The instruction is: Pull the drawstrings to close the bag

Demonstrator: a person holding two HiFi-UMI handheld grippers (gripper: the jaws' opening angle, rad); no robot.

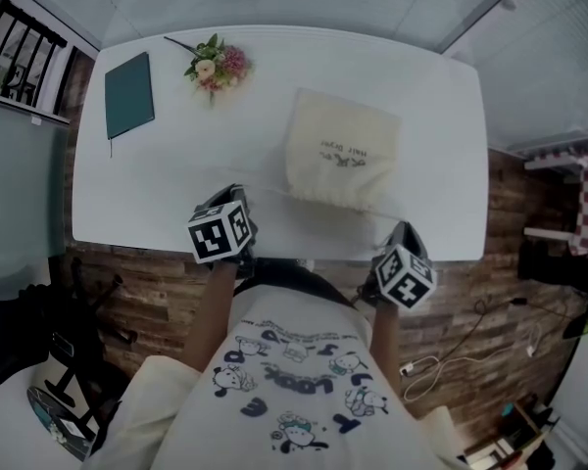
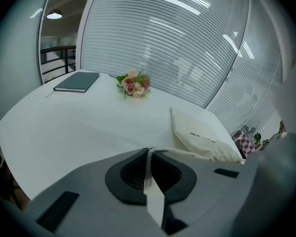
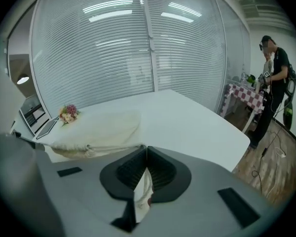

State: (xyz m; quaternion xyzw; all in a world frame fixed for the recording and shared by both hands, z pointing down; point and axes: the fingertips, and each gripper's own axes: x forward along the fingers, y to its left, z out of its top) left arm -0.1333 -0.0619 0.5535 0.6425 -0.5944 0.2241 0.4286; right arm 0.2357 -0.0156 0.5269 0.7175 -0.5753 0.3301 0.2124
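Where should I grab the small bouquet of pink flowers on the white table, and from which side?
Probably by the thin stems poking from the small bouquet of pink flowers toward the far left. Come from above, straddling them: they lie flat and narrow, while the blooms are bulky and crushable.

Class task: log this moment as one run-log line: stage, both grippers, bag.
stage: drawstring pull | left gripper: shut on left drawstring | right gripper: shut on right drawstring | cream drawstring bag: on white table, mouth gathered

White table (image 1: 176, 194), teal notebook (image 1: 129, 95) at its far corner, small flower bouquet (image 1: 216, 67) nearby
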